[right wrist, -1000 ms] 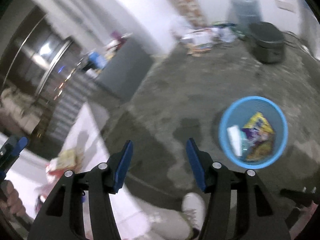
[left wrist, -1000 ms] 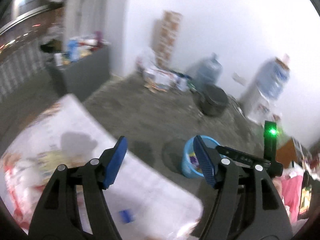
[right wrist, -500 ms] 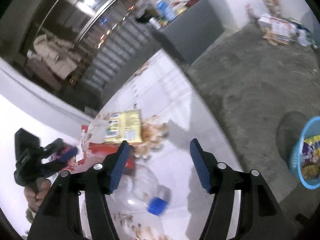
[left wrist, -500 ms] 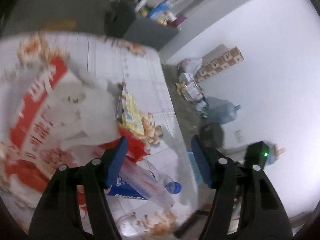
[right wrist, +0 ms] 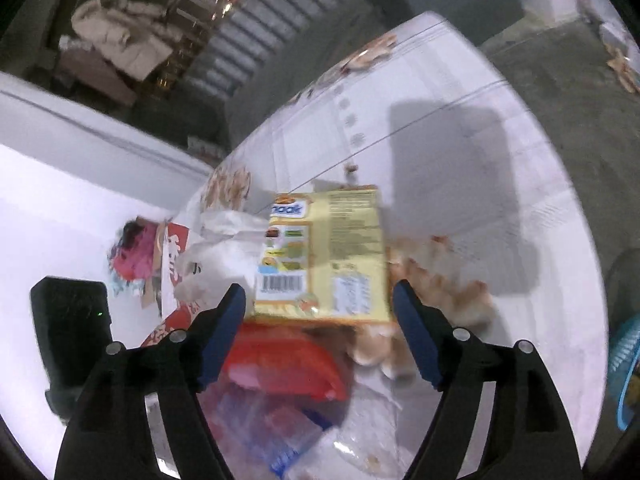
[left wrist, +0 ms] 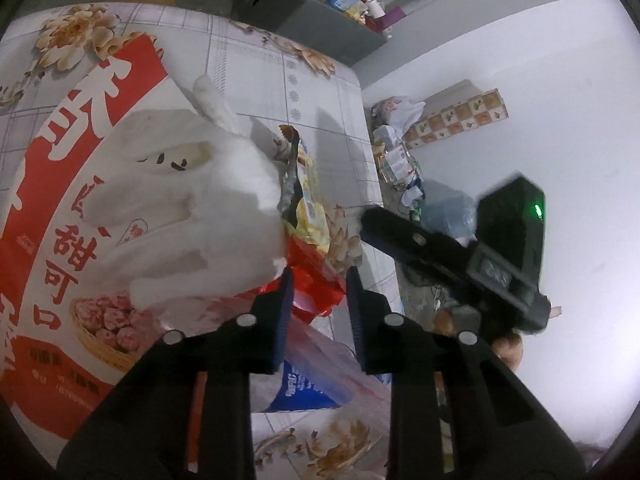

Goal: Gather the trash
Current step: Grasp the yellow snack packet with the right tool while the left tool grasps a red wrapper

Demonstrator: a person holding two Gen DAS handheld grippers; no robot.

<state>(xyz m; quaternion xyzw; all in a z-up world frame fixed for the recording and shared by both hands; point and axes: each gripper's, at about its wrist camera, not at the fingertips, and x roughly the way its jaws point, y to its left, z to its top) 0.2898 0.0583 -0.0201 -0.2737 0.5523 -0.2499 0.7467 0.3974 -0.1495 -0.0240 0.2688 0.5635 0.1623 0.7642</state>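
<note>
left wrist view: big red printed bag (left wrist: 60,208) and crumpled white tissue (left wrist: 188,216) crowd table's left, floral tablecloth edge (left wrist: 362,92) drops to floor at right. left gripper (left wrist: 318,312) fingers part-open, straddling red wrapper (left wrist: 316,292), plastic bottle (left wrist: 304,380) below. right gripper (right wrist: 318,332) fingers wide apart over flat yellow snack packet (right wrist: 324,252); blue mesh bin (right wrist: 626,376) far right on floor.

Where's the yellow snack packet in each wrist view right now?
Left wrist: yellow snack packet seen edge-on at centre, above the left tool, beside the white tissue.
Right wrist: flat at centre, just beyond the open right tool.
Shared landmark: red wrapper under it.
</note>
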